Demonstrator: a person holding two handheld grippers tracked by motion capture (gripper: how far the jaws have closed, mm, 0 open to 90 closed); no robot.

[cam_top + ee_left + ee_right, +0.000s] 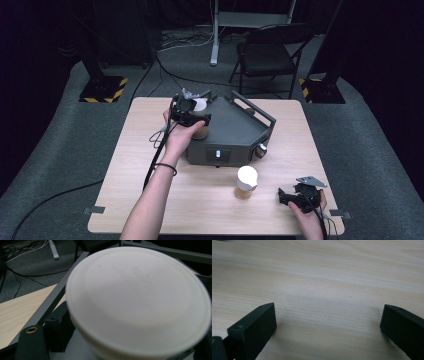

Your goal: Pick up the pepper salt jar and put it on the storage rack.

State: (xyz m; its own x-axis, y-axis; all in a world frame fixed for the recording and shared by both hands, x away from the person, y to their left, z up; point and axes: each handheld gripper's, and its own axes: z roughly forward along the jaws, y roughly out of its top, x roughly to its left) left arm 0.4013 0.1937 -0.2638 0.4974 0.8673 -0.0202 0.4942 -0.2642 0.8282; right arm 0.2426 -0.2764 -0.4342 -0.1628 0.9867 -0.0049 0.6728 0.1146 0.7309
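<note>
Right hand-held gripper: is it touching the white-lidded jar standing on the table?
Apart. In the high view, bare table separates the right hand-held gripper from the white-lidded jar. The right gripper view shows its jaws open over plain wood.

Two white-lidded jars were there, one (pixel 200 120) on the grey machine (pixel 235 132), one (pixel 246 182) on the table (pixel 210 200); one machine, one folding chair (pixel 267 55).

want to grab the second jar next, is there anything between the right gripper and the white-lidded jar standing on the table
Nothing visible. The right gripper rests open near the table's front right corner, and bare light wood table lies between it and the white-lidded amber jar, which stands in front of the dark grey machine.
</note>
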